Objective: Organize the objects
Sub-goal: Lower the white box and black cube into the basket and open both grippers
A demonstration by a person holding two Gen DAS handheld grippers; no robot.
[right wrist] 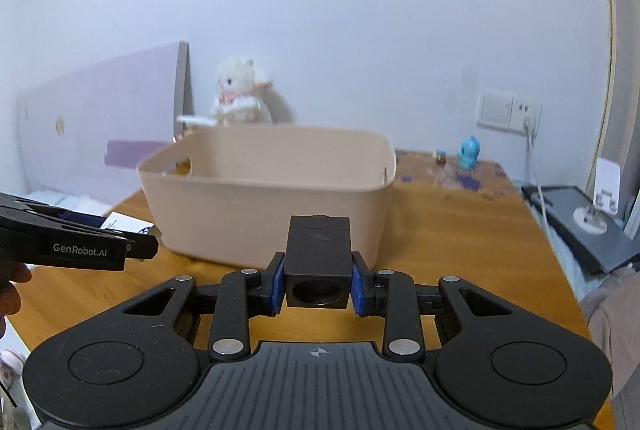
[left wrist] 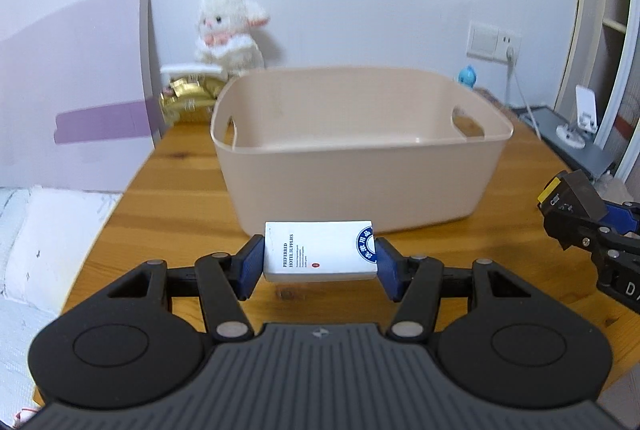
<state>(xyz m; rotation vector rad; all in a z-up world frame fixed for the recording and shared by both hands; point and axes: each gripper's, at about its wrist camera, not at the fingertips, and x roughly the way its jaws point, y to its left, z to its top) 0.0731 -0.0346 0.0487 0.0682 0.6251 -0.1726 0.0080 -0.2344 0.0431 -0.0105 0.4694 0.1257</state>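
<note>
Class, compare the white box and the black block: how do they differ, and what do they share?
The white box is flat, wide and printed with text; the black block is cube-like and plain, with a round hole in its near face. The box sits in the left gripper, the block in the right gripper. Both are held clamped near the beige basket.

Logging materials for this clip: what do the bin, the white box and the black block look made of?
Beige bin: likely matte plastic, with moulded rim and handle cut-outs. White box: probably printed cardboard, with sharp folded edges. Black block: seemingly hard matte plastic with a round recess.
</note>
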